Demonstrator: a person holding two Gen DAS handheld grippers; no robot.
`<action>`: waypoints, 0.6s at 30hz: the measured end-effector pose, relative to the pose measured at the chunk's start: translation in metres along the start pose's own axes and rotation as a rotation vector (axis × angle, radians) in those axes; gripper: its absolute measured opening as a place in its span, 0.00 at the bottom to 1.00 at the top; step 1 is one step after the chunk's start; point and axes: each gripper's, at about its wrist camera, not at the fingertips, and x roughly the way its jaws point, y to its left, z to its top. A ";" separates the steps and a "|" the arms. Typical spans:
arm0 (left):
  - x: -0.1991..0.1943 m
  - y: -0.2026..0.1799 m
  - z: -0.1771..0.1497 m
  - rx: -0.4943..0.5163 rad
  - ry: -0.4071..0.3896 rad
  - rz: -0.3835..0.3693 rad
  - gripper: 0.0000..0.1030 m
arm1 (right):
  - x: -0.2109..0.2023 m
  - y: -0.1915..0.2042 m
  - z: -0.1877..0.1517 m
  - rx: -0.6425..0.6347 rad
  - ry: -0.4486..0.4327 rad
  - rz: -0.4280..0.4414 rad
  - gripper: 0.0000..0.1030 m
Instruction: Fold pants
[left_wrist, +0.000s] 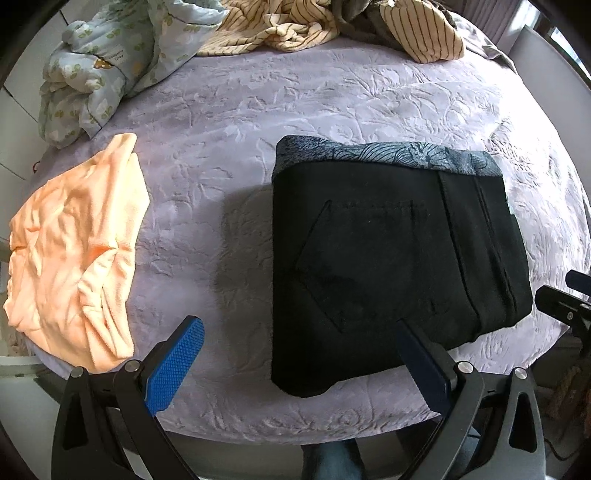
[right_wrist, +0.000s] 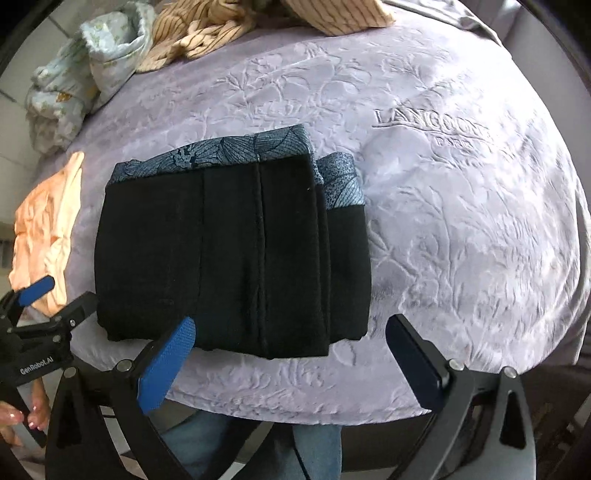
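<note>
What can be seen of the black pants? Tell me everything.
The black pants lie folded into a compact, layered rectangle on the lilac embossed bedspread. Matte dark fabric, a stitched back pocket and seams show; a blue leaf-patterned lining shows along the far edge. Neither open gripper touches them.

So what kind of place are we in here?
Most likely a bedroom at home: the black pants lie folded on a bed with an embossed lilac cover, and a rumpled quilt and striped bedding are piled at its far end.
</note>
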 end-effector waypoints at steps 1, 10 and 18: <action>-0.001 0.001 -0.001 0.005 -0.001 0.003 1.00 | 0.002 0.005 0.000 0.009 0.000 -0.003 1.00; -0.009 0.002 -0.010 0.016 -0.015 -0.001 1.00 | -0.001 0.014 -0.016 0.045 -0.013 -0.022 1.00; 0.000 -0.007 -0.016 -0.020 0.018 0.011 1.00 | 0.013 0.013 -0.016 0.034 -0.008 -0.031 1.00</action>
